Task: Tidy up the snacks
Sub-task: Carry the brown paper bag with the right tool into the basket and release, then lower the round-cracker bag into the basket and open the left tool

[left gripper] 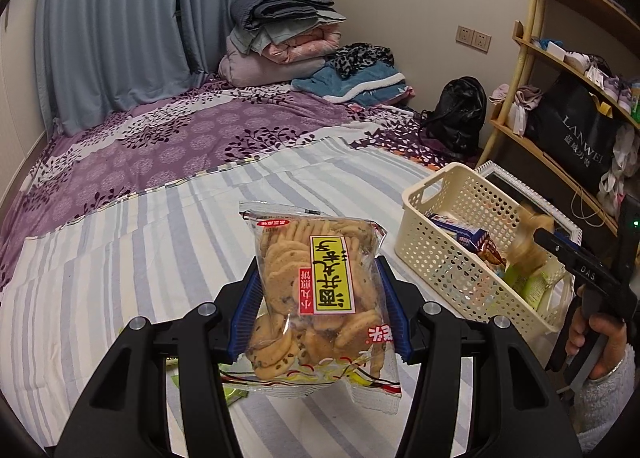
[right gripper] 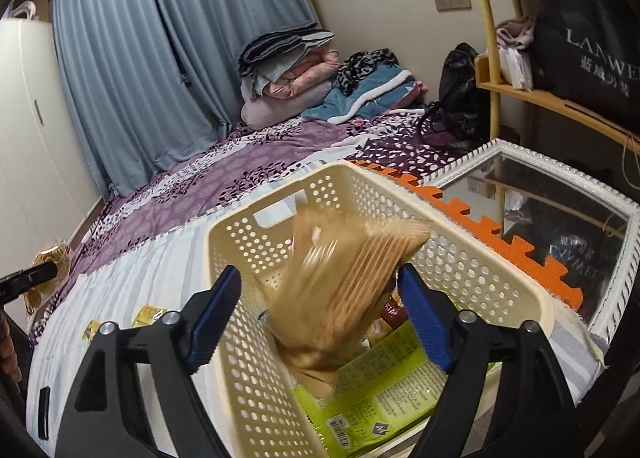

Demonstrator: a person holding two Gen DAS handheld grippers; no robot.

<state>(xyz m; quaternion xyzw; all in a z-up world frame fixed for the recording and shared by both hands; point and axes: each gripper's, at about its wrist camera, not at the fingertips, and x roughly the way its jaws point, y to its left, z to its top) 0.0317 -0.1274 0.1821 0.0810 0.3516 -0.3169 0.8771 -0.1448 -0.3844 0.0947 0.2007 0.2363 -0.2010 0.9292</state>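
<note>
Gripping a clear bag of cookies (left gripper: 320, 298) between its blue pads, the left gripper (left gripper: 318, 314) holds the packet above the striped sheet (left gripper: 120, 258) of the bed. Right gripper (right gripper: 316, 318): jaws spread apart over the cream perforated basket (right gripper: 480, 258), with a tan packet (right gripper: 344, 282), motion-blurred, between the pads and not pressed by either. Basket contents: a green packet (right gripper: 384, 390) on the bottom, and other snacks partly hidden. Small yellow packets (right gripper: 148, 314) lie on the sheet beside the basket. Behind the basket: an orange foam mat (right gripper: 500, 226) and a white-framed mirror (right gripper: 560, 226).
</note>
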